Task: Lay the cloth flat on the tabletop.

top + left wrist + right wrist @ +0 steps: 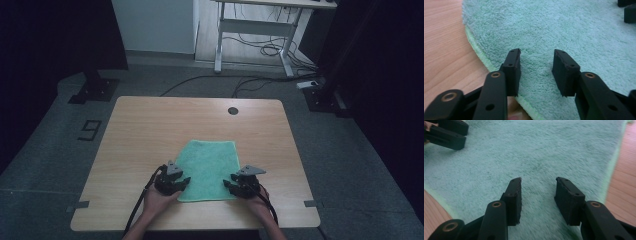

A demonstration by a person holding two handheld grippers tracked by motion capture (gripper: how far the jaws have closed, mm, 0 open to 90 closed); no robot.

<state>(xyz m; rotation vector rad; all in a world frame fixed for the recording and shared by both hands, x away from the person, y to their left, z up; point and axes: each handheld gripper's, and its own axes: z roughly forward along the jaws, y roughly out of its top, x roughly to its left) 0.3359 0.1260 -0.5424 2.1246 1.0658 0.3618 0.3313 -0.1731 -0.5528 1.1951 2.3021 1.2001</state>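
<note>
I can read one mark: a dark figure (pixel 90 130) on the grey floor (pixel 60 150) left of the table (pixel 150 120). It looks like a 9.

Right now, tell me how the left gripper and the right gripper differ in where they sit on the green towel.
The left gripper sits at the green towel's near left corner; the right gripper sits at its near right corner. In the left gripper view the towel's hem runs just left of the jaws; in the right gripper view the hem lies farther off to the right. Both stand open over the towel, pinching nothing.
</note>
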